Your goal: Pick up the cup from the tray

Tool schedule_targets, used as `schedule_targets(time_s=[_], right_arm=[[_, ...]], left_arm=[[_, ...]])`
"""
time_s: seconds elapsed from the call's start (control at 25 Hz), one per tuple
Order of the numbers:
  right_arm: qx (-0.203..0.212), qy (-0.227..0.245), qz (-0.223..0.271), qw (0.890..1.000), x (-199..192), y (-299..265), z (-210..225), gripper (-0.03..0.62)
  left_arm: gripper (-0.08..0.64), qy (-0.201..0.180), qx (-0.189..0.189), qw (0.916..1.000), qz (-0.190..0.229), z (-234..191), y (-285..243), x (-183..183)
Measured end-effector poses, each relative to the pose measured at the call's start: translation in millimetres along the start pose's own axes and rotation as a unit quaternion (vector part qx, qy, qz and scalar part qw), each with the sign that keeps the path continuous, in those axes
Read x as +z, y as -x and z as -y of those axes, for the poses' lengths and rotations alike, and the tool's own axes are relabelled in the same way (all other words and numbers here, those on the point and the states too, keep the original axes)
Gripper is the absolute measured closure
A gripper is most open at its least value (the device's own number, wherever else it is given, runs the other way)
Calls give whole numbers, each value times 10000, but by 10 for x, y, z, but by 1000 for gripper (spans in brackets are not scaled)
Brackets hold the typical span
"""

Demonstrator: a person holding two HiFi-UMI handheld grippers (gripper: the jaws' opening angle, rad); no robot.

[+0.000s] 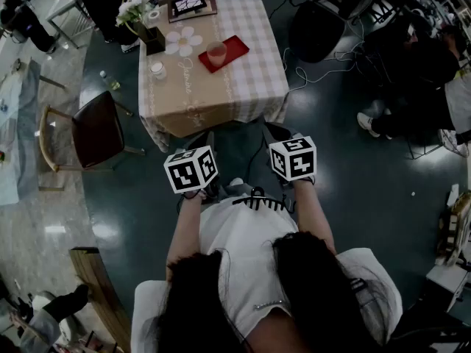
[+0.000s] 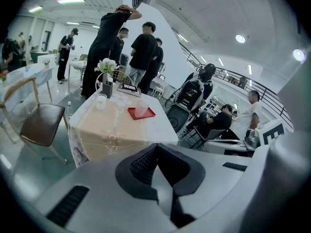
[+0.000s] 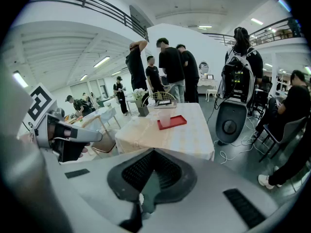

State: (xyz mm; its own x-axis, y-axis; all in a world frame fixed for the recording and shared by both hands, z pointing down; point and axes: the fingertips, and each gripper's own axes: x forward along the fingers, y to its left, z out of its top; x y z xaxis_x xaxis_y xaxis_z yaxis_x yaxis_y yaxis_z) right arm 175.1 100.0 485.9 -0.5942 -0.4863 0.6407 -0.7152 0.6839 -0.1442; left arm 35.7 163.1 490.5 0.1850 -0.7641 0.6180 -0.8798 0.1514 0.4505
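A translucent pink cup [image 1: 215, 52] stands upright on a red tray [image 1: 232, 49], on the far half of a table with a checked cloth [image 1: 250, 87]. I hold both grippers close to my body, well short of the table's near edge. In the head view their marker cubes hide the jaws, the left cube [image 1: 190, 169] beside the right cube [image 1: 293, 158]. The left gripper [image 2: 158, 152] points at the table, its jaws meeting with nothing between them; cup [image 2: 141, 108] and tray [image 2: 148, 114] lie far ahead. The right gripper [image 3: 153, 153] is likewise shut and empty, facing the cup [image 3: 165, 121].
The table also carries a vase of flowers [image 1: 147, 31], a flower-shaped mat [image 1: 183, 41], a small jar [image 1: 157, 70] and a framed picture [image 1: 190, 6]. A wooden chair [image 1: 96, 131] stands to its left. Several people [image 3: 170, 67] stand behind it; a black machine [image 3: 228, 123] and cables [image 1: 324, 65] lie to its right.
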Motion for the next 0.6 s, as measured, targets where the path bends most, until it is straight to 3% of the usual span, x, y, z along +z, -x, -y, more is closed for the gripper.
schedule_targets(time_s=[0.4,0.6], right_arm=[[48,-12,-16,10000,-14,-54,2,583],[219,-237,217,9992,61,-54,18,581]], left_arm=[[552,-18,16,10000,-61,16,-46,-35],[552,-11,49,9999,-92,26,-54,-14]])
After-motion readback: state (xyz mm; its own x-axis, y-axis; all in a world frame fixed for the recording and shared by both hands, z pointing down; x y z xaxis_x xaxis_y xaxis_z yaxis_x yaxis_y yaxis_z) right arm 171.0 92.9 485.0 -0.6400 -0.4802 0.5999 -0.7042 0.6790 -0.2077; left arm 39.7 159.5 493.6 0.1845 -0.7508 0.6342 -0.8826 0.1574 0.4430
